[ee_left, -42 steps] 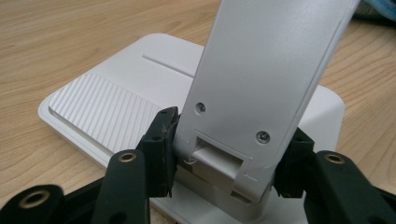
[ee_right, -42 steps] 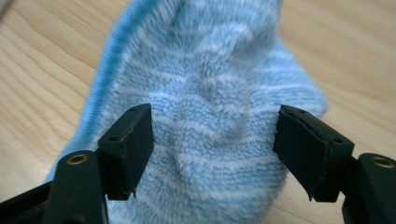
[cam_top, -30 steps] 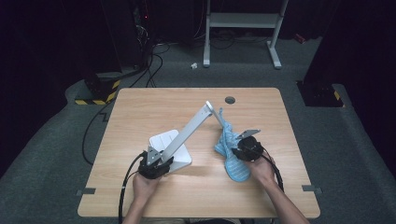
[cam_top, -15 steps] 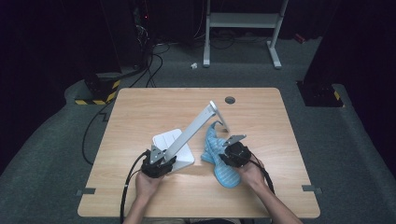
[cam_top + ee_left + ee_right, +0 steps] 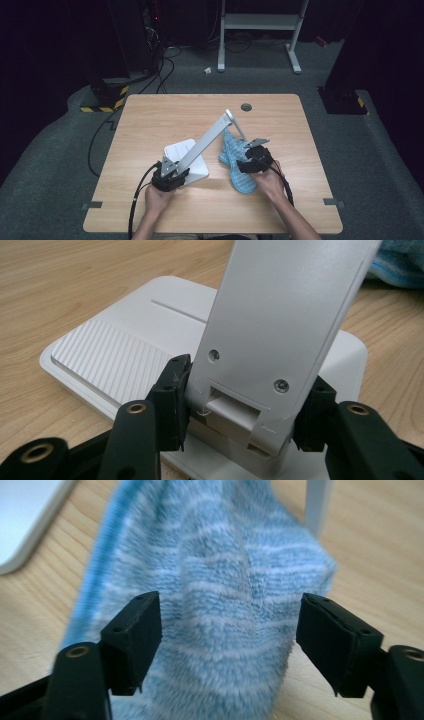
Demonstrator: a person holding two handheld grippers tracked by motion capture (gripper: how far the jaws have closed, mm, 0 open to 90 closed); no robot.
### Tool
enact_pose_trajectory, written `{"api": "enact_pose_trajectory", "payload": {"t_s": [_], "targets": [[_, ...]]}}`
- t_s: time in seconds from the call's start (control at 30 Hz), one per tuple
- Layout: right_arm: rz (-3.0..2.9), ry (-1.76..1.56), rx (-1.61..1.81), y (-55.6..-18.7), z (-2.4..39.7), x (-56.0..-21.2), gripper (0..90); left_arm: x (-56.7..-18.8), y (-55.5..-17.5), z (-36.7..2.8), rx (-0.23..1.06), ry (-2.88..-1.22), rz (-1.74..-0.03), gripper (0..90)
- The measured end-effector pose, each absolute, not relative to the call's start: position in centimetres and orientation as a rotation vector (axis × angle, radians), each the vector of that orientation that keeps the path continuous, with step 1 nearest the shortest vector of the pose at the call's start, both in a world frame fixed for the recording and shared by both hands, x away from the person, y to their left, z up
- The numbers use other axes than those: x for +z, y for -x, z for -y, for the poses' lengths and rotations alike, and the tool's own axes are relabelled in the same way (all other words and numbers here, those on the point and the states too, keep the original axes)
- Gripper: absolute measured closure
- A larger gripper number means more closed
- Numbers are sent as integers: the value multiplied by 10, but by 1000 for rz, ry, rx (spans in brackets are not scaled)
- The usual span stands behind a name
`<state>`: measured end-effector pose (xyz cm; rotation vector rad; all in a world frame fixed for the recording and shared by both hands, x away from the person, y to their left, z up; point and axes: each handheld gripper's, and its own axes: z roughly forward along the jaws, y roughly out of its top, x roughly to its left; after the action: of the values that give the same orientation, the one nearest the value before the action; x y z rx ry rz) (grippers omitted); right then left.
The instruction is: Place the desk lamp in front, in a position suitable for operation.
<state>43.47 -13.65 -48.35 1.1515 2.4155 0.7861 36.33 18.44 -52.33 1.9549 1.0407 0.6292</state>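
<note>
A white desk lamp stands on the table, its flat base (image 5: 176, 150) (image 5: 115, 355) under a long slanted arm (image 5: 207, 140) (image 5: 285, 315). My left gripper (image 5: 172, 172) (image 5: 245, 405) is shut on the foot of that arm, just above the hinge. A blue striped fluffy cloth (image 5: 234, 150) (image 5: 225, 580) lies on the wood to the right of the lamp. My right gripper (image 5: 246, 161) (image 5: 230, 635) hovers over the cloth. Its jaws have just been opening and now stand wide, with the cloth between them but not pinched.
The wooden table (image 5: 150, 115) has a round cable hole (image 5: 246, 106) near its far edge. Cables trail off the table's left side to the floor. A white metal stand (image 5: 260, 30) is on the floor beyond the table.
My right gripper shifted a little to the left with the cloth, then let go of it and opened. The left gripper and the lamp have kept still.
</note>
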Motion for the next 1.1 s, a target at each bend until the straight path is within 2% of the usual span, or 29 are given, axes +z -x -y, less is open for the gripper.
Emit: {"api": "enact_pose_trajectory", "payload": {"t_s": [0.07, 0.13, 0.17, 0.27, 0.47, 0.8, 1.1], "targets": [[-2432, -1185, 759, -442, 134, -491, 239, -523, -363, -184, 627, -1955, -1039, 503], [-2440, -1240, 744, -451, 132, -500, 272, -523, -362, -184, 625, -1956, -1037, 503], [-2439, -1255, 761, -454, 132, -503, 305, -523, -362, -184, 627, -1962, -1031, 503], [-2415, -1263, 793, -456, 130, -501, 497, -523, -361, -184, 621, -1965, -1022, 503], [-2375, -1308, 871, -460, 132, -501, 630, -523, -360, -183, 618, -1968, -1009, 503], [-2297, -1350, 988, -462, 132, -495, 679, -523, -357, -181, 611, -1973, -997, 502], [-2250, -1281, 1127, -455, 128, -464, 685, -523, -357, -181, 611, -1973, -997, 502]]}}
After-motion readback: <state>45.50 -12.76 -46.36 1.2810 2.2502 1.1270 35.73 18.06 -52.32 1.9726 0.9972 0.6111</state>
